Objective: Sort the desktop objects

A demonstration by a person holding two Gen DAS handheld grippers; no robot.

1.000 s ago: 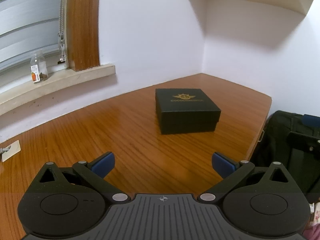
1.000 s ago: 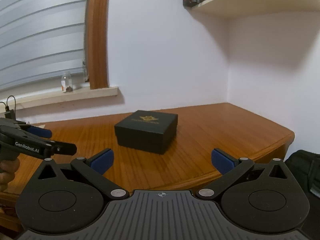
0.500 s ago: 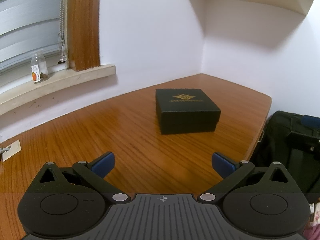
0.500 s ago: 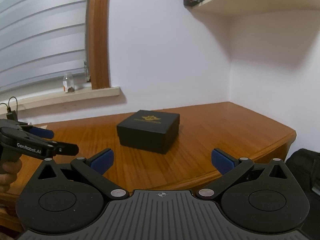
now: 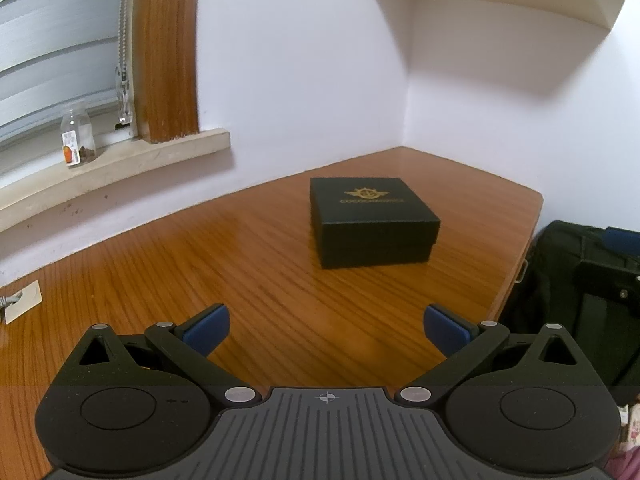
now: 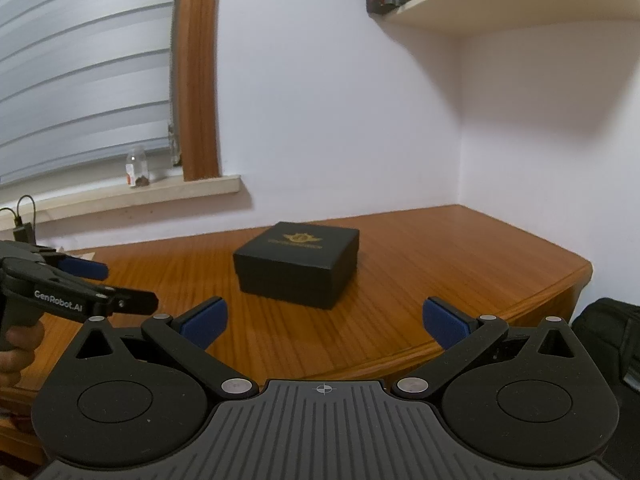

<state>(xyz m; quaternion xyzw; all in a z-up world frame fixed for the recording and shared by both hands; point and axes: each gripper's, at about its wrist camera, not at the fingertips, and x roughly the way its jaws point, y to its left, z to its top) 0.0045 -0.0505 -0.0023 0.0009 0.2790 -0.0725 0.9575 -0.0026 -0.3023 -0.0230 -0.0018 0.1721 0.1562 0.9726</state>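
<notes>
Left wrist view, left to right. Small card (image 5: 22,301) with a cord at the desk's left edge. Glass jar (image 5: 78,135) on the windowsill (image 5: 120,168). Left gripper (image 5: 326,330) above the wooden desk (image 5: 240,264), fingers spread wide, nothing between them. Black gift box (image 5: 372,220) with gold emblem, lid on, sits on the desk ahead of the gripper and slightly right, well apart from the fingers. Black bag (image 5: 580,292) beyond the desk's right edge.

Right wrist view. Left gripper at far left, held in a hand (image 6: 16,350). Right gripper (image 6: 324,326) fingers spread wide, empty, near the desk's front edge. Box ahead, left of centre, untouched. Shelf (image 6: 500,4) with books upper right.
</notes>
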